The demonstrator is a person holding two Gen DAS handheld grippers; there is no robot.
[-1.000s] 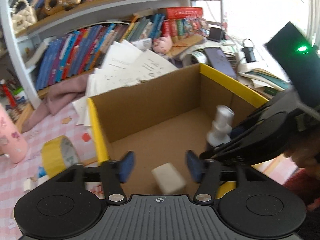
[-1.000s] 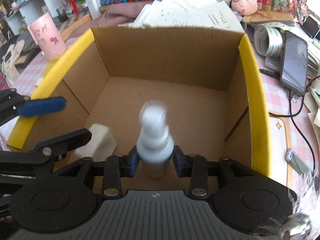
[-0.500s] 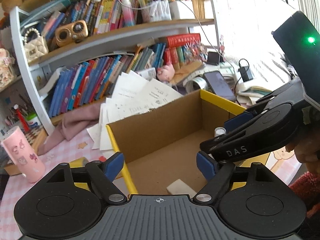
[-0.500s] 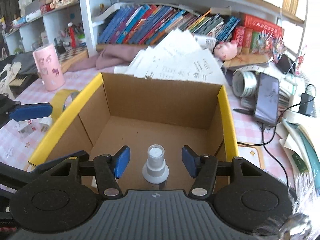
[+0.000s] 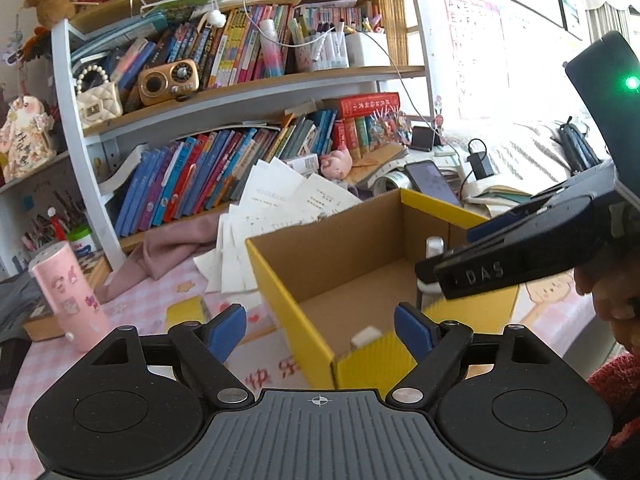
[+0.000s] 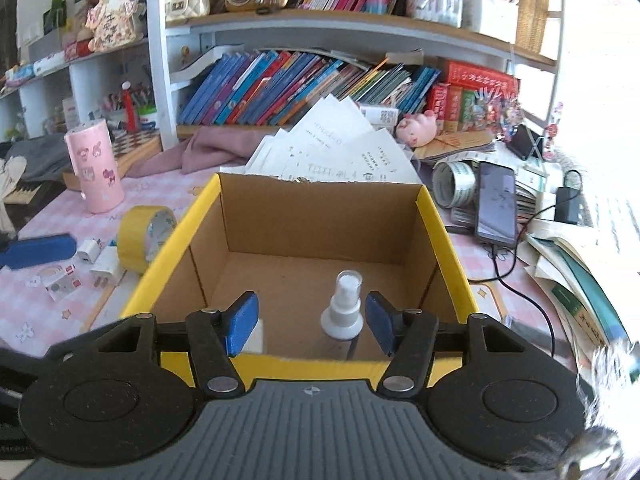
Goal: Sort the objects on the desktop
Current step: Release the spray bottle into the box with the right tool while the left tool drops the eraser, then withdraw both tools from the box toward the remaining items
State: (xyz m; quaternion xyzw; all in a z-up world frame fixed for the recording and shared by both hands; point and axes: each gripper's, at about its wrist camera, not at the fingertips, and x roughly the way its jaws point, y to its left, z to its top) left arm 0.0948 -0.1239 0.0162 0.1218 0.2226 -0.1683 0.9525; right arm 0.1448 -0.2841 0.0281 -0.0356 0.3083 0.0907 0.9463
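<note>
Both grippers pointed forward and somewhat downward at the box (image 6: pixel 436 216), from just outside its near wall. The left gripper (image 5: pixel 320 326) sat at the box's near left corner, its blue pads spread wide with nothing between them; the jaws had just been opening. The right gripper (image 6: pixel 312 322) hung over the near rim, its jaws about half apart, also just opened, and clamping nothing. In the left view the right gripper crossed in from the right edge, with part of a hand (image 5: pixel 612 300) behind it.

The box was brown cardboard inside with yellow outer faces and rim, open at the top, on a pink checked cloth (image 6: pixel 48 312). In it stood a spray bottle (image 6: pixel 345 308), upright on the floor near the front wall, its white cap up. Seen from the right wrist it rose in the gap between the pads, nearer the right pad, touching neither. A white block (image 5: pixel 366 336) lay on the box floor at the near left corner, partly hidden by the wall and, in the right view, by the left pad.

Outside the box, to its left, lay a tape roll (image 6: pixel 146 236), small white plugs (image 6: pixel 98 258) and a pink cup (image 6: pixel 94 166)
</note>
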